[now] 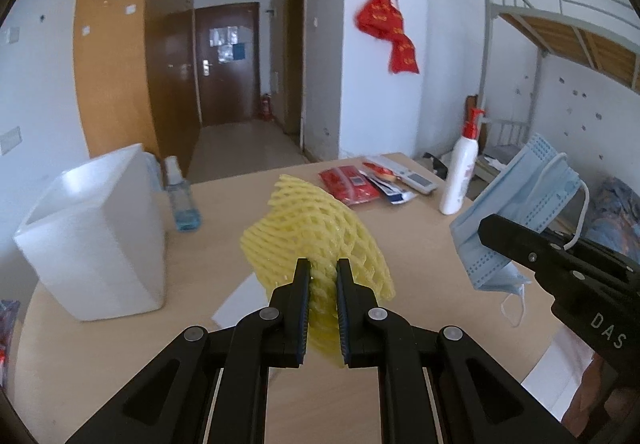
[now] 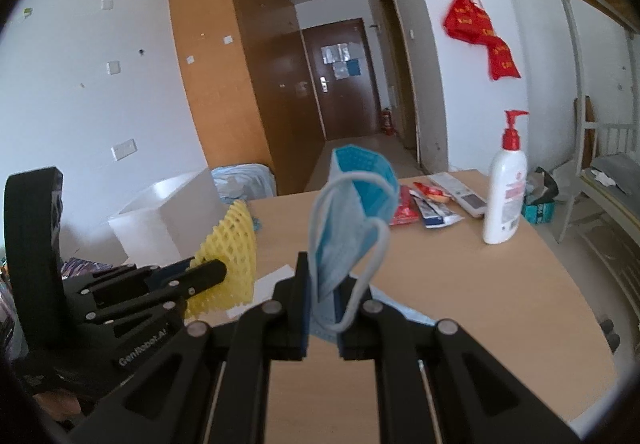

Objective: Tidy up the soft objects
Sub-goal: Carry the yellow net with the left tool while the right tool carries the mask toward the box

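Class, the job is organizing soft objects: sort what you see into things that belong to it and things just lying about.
In the job:
- yellow foam net, held in the left gripper
- blue face mask, held in the right gripper
- white bin, probably

Lying about:
- lotion pump bottle
- blue spray bottle
- red packets

- Dorm-type bedroom, lived in, not a lab or shop.
- Metal bunk bed (image 1: 560,20) w/ wooden slats along the wall, guard rail at its top.
- Tall wooden wardrobe (image 2: 224,76) beside a narrow hallway ending at a dark door (image 1: 226,60) w/ papers stuck on it; fire extinguisher (image 1: 267,107) on the floor nearby.
- Red cloth banners (image 1: 386,30) hung on a wall hook.
- Light wood table (image 2: 480,284) holds personal stuff: pump lotion bottle (image 2: 504,196), spray bottle (image 1: 182,196), snack packets (image 1: 348,184), white bin (image 1: 96,232).
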{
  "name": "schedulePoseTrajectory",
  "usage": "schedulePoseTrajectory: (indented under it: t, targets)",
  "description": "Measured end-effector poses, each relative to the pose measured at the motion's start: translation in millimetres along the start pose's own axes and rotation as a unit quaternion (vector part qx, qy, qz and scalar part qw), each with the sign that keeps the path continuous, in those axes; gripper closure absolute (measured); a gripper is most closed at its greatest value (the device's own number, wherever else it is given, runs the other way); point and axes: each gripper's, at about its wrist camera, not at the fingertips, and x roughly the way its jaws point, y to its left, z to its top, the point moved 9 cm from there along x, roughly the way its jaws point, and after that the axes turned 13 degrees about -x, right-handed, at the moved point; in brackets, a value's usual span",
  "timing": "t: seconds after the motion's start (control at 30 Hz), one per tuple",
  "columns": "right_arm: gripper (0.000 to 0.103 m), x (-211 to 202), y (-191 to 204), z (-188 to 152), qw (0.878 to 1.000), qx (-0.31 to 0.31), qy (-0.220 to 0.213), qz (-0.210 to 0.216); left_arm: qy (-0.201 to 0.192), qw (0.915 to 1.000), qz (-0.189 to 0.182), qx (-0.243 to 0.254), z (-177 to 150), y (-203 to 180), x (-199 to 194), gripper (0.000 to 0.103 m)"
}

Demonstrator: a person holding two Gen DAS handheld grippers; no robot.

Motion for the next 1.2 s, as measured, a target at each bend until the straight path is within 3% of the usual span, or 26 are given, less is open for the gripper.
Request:
schedulePoseTrajectory:
  t: [0.57,0.9,1.2]
  targets:
    - [0.09,14.9,68.1,17.4,0.997,-0.041,-0.011,0.065,-0.034,0.9967,0.059,-0.044,7.3,71.3,-40.7,0.09]
    - [0.09,33.5,131.2,28.3,0.988,-0.074,-0.015,0.132,-0.059,0.9867,0.123,-0.088,10.5,144.0,-74.4,0.09]
    - [0.09,44.5,172.0,35.7,0.98,-0.094,-0.015,0.174,-0.075,0.9776,0.159,-0.116,7.8,183.4,-97.5,0.09]
